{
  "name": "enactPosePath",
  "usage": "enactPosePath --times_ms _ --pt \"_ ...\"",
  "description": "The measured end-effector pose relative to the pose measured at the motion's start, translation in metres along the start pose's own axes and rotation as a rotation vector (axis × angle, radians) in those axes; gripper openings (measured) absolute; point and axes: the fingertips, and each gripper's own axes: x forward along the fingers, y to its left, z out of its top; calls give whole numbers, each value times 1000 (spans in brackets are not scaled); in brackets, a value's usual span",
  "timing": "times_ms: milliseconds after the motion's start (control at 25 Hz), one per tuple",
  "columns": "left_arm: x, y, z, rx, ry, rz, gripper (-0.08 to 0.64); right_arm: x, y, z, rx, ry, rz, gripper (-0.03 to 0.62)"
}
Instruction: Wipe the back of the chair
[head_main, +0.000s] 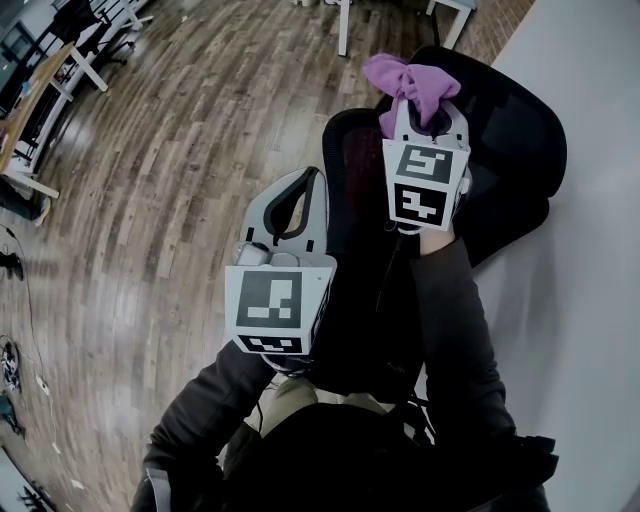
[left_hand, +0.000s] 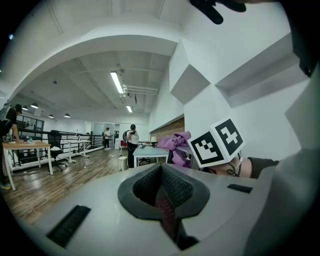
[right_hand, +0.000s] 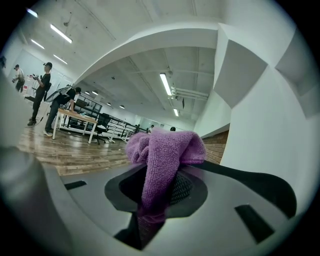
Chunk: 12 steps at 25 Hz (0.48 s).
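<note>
Right gripper (head_main: 421, 108) clamped on purple cloth (head_main: 402, 78), which bunches out past jaw tips. Cloth over black chair (head_main: 512, 140), near curved upper edge of back; contact unclear. Left gripper (head_main: 314, 180) closed, empty, beside back's left edge. Chair's right side close against white wall (head_main: 590, 250). Open wood floor (head_main: 170, 150) to left; desks (head_main: 40, 110) well apart.

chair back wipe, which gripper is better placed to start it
Right. The right gripper is shut on the purple cloth and hangs over the black chair. The left gripper is shut with nothing between its jaws, toward the chair's edge.
</note>
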Motion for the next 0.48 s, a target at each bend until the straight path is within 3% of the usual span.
enactPosePath --times_ms 480 --pt "4 0 -6 -3 17 -4 9 -6 12 -8 13 -27 11 80"
